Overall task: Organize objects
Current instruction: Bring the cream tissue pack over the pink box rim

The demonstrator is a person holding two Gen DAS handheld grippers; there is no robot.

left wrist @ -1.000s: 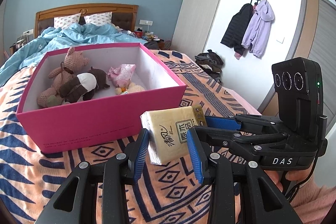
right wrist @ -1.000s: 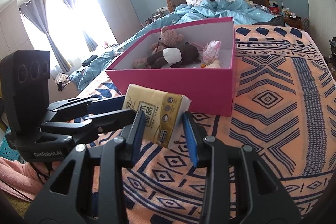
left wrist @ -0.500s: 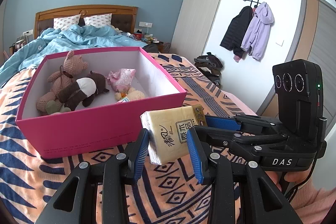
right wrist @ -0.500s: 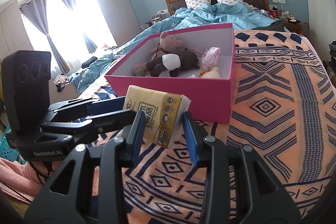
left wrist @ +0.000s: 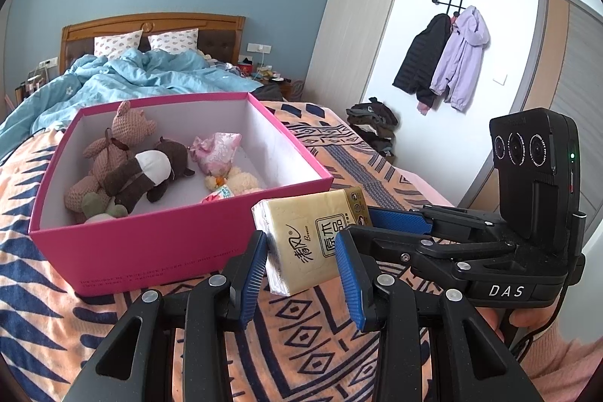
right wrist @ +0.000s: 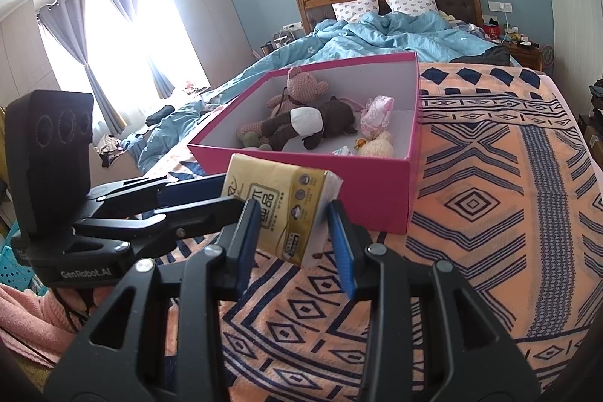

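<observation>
Mid-carry: both left gripper (left wrist: 301, 274) and right gripper (right wrist: 297, 232) fingers clamped on tissue pack (left wrist: 312, 243), held just short of pink box (left wrist: 150, 251). Next, probably lift over rim, release inside.

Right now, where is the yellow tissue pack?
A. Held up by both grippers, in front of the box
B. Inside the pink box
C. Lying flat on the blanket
A: the tissue pack sits clamped between both grippers' blue pads, off the blanket, short of the pink box.
</observation>
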